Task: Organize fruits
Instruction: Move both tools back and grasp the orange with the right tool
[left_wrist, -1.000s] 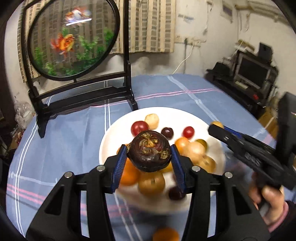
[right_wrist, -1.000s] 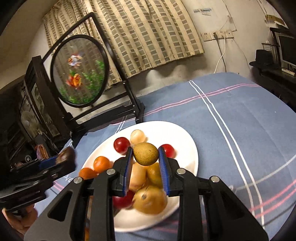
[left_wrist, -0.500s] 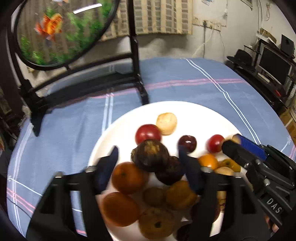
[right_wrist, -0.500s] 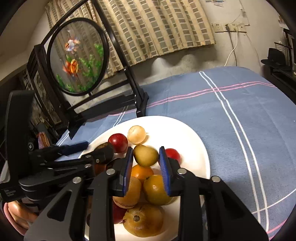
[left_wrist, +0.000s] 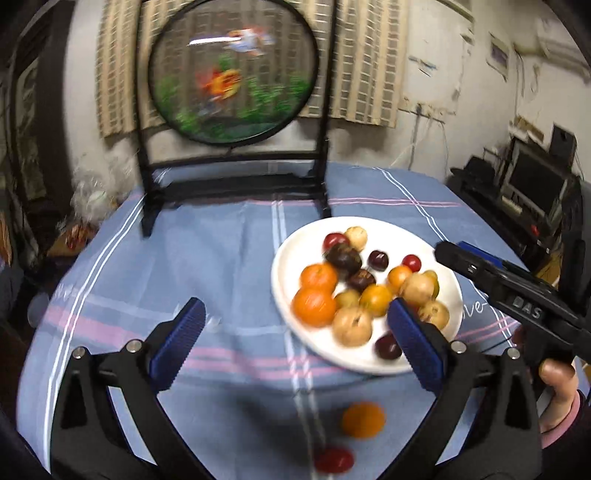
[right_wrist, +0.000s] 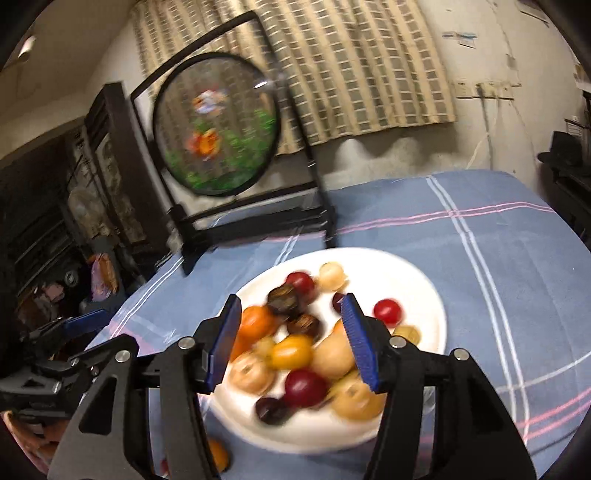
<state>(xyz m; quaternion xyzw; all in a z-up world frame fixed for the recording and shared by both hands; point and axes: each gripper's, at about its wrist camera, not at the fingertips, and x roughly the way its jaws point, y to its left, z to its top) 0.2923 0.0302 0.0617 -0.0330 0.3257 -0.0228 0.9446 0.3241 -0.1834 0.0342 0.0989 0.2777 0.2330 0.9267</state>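
Both tools have just let go over the round white plate (left_wrist: 452, 314), which sits on the bench under a blue checked cloth (left_wrist: 207, 258) and already carries a crowded heap of small fruits. The left gripper (left_wrist: 295, 341) has been opening and now stands spread as wide as it goes, with nothing between its blue ribbed pads; it hangs over bare cloth beside the plate. The right gripper (right_wrist: 293, 341) has been opening too, about half spread, empty, poised above the pile.

Two fruits are not yet on the plate: a round orange citrus (left_wrist: 363, 420) and a small red fruit (left_wrist: 333, 459), both on the cloth at the near edge, close to the left gripper.

The next pick is probably the orange one. Both views are blurred, so its exact outline is uncertain. To do it well, bring the wide jaws down level on either side of its widest part, pads square to it, and close gently: round fruit rolls away if nudged on one side first. Set it into a gap near the plate's rim rather than on the heap, where it could tumble off.
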